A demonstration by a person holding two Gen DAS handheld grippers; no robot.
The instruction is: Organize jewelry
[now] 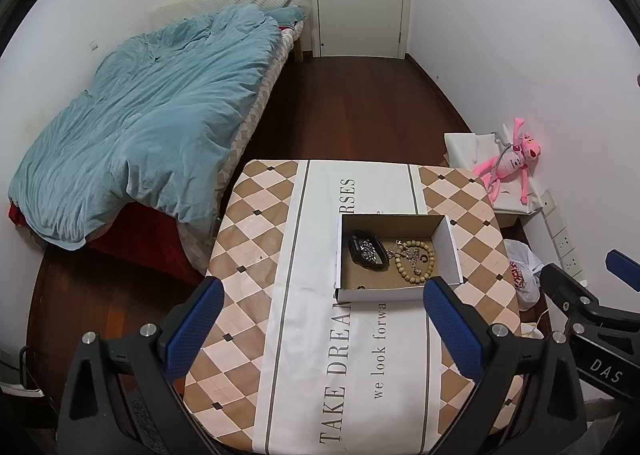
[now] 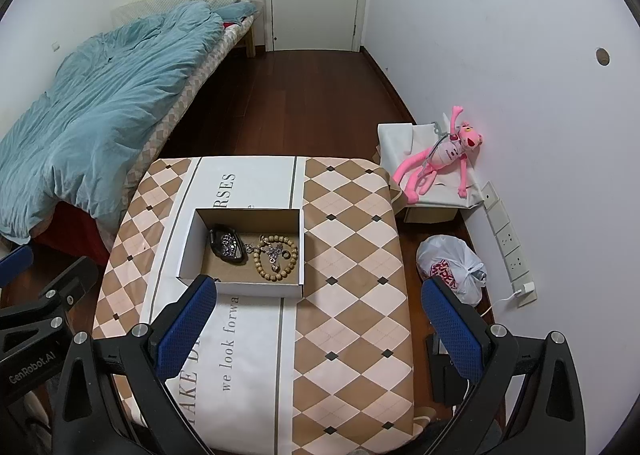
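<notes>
Left gripper fingers spread wide and empty above worktop cloth printed "TAKE DREAM", "we look forwa", cardboard box holding black bracelet beside wooden bead bracelet, right gripper marked "DAS", fingers wide, empty

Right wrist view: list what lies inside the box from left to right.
Inside the box: black watch with a silver chain piled on it → wooden bead bracelet, with small metal charms lying inside its loop.
</notes>
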